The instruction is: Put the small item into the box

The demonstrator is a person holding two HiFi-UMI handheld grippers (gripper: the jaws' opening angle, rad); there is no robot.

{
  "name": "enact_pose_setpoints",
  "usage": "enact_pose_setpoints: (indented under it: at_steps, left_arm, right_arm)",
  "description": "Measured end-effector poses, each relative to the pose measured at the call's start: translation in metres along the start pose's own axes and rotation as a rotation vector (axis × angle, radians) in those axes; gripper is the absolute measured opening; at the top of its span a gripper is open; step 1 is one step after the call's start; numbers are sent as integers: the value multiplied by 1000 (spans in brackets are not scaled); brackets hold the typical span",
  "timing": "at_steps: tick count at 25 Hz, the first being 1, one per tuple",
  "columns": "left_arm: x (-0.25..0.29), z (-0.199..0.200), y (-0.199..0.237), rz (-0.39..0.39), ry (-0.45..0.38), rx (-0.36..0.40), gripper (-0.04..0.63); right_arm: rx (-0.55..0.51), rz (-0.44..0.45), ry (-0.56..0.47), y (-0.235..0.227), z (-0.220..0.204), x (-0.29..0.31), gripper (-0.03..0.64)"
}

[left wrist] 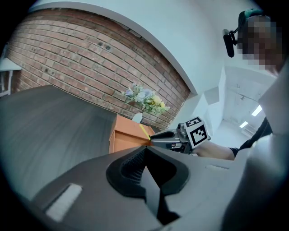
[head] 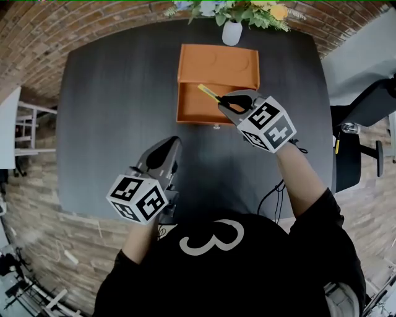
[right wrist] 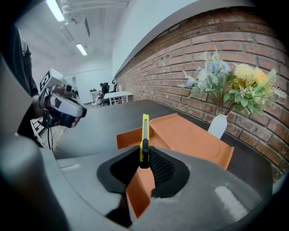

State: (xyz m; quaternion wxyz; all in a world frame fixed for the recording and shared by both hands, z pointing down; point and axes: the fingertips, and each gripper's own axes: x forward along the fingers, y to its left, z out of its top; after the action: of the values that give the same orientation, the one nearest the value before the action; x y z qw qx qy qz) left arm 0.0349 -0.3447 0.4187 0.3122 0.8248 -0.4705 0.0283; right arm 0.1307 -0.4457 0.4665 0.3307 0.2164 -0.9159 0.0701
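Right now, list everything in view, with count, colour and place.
table: one, dark grey, under everything
box: one, orange, open, far middle of the table
small item: one, yellow and black, over the box
vase: one, white, far table edge behind the box
flowers: one bunch, mixed colours, in the vase
chair: one, black, right of the table
left gripper: one, grey, shut, empty, over the near table
right gripper: one, grey, shut on the small item
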Motion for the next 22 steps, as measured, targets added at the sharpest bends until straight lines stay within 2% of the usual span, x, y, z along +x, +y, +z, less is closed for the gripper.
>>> enact_pose_setpoints:
  at_steps: [6,16,22]
  left_arm:
    - [0,-13,8,15,3,-26,11]
    - [-2,-24,17,-2,49,-38,11]
    - [-3,-22,21,-23,63,-28,11]
  right_arm:
    - [-82,11,151,-2,-32,36,67]
    - [-182,-27,331,-8,-56,63,67]
    - [-223,-38,402,-13,-62,71,69]
